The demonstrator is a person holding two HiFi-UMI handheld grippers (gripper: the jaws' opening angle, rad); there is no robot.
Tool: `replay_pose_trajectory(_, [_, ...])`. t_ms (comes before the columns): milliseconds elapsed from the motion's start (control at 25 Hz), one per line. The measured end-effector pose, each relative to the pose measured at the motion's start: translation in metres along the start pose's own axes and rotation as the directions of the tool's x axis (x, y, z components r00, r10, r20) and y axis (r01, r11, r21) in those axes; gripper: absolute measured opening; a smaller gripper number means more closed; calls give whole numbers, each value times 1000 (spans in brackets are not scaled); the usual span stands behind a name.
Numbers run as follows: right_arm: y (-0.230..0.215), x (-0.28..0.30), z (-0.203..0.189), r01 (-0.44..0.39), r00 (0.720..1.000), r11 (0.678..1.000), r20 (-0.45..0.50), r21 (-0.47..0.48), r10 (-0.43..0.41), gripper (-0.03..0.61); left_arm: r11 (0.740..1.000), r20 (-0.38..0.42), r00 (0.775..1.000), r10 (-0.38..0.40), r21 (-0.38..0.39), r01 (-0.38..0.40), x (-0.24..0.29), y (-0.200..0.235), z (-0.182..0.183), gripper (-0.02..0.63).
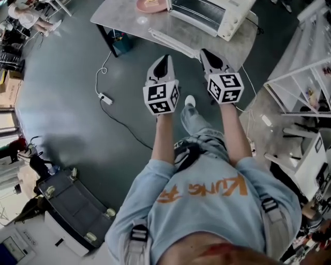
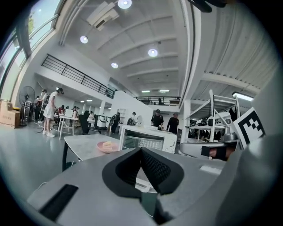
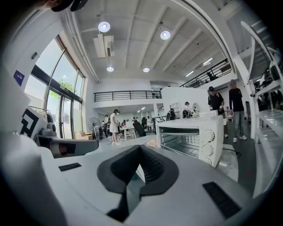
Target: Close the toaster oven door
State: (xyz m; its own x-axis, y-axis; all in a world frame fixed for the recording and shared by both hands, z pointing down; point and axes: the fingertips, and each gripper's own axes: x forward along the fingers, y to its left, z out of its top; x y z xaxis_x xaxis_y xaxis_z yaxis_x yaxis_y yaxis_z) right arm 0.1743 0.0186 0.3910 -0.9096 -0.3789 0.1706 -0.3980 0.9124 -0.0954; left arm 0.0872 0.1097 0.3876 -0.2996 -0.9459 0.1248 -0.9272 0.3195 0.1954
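Note:
The white toaster oven (image 1: 217,15) stands on a grey table (image 1: 119,18) at the top of the head view. Its door (image 1: 173,41) hangs open, lying flat toward me. Both grippers are held side by side just short of the table's near edge. My left gripper (image 1: 164,58) is shut with nothing in it, and my right gripper (image 1: 205,52) is shut and empty too. In the left gripper view the toaster oven (image 2: 146,139) sits beyond the shut jaws of the left gripper (image 2: 141,152). The right gripper view shows the toaster oven (image 3: 190,137) and its open cavity ahead of the right gripper (image 3: 140,150).
A pink plate (image 1: 150,5) with food sits on the table left of the oven. A power strip (image 1: 106,98) with its cable lies on the floor at left. White shelving (image 1: 300,83) stands at right, a dark case (image 1: 77,207) at lower left. People stand in the background.

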Motion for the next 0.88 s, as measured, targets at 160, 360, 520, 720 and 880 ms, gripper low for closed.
replay_pose_trajectory(160, [-43, 74, -12, 17, 999, 1000, -40, 11, -17, -3, 999, -75, 997, 11, -37, -14, 77, 28, -19, 2])
replay_pose_trajectory(360, [-87, 165, -7, 12, 997, 1000, -73, 24, -11, -3, 998, -117, 993, 32, -47, -38, 168, 67, -15, 2])
replay_pose_trajectory(520, [-96, 206, 21, -13, 999, 1000, -44, -7, 13, -3, 998, -95, 994, 56, -15, -57, 201, 92, 15, 2])
replay_pose_trajectory(720, [-91, 264, 29, -51, 998, 998, -33, -27, 50, -3, 995, -108, 990, 93, 33, -90, 229, 132, 25, 2])
replay_pose_trajectory(880, [-92, 291, -8, -29, 998, 1000, -62, -2, 29, -3, 997, -175, 981, 83, 24, -80, 253, 162, -9, 2])
